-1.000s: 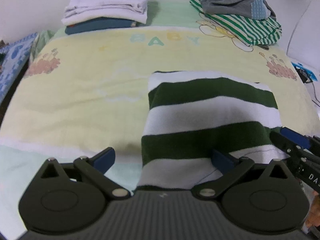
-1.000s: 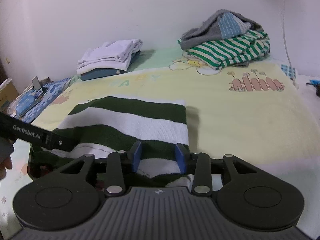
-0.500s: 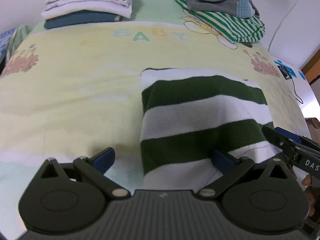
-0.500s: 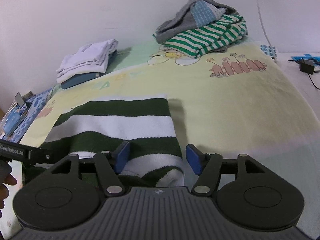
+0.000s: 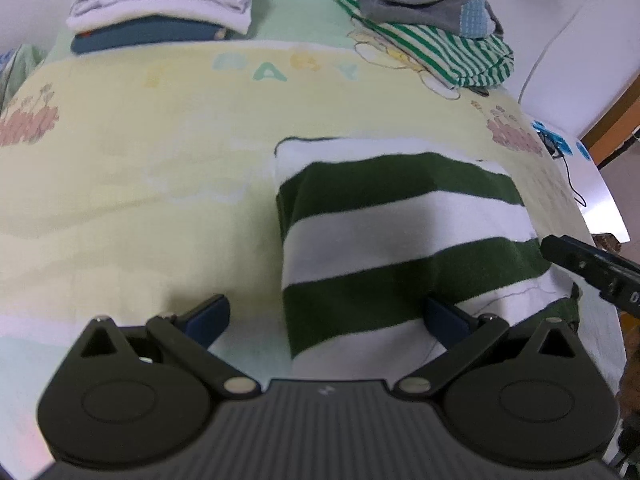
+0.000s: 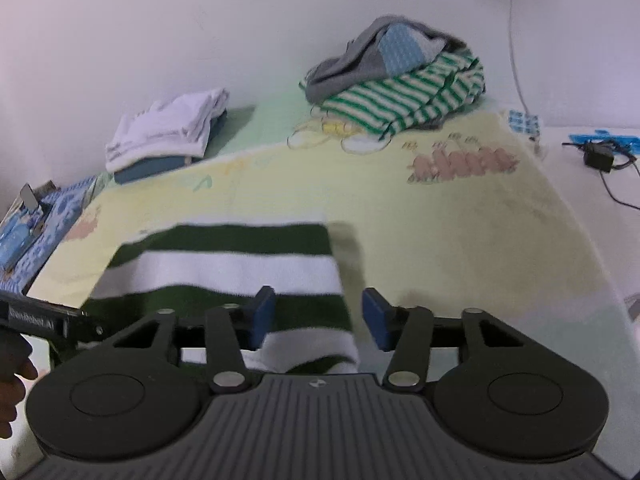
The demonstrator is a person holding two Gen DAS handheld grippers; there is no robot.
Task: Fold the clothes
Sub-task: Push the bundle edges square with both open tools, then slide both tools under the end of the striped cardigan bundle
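Folded green-white striped garment (image 5: 400,240) lies on yellow blanket (image 5: 140,184), near edge at 6 o'clock. Left gripper (image 5: 326,316) spread wide, straddling its left edge, unclamped. Right gripper (image 6: 318,312) closing, right corner between pads, not pinched.

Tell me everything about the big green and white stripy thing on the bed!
The striped garment looks like soft knit, with wide dark green and white bands. It lies folded into a flat rectangle on the yellow baby blanket. The open left hand-held gripper straddles its near left corner. The right hand-held gripper, jaws closing, straddles its near right corner.
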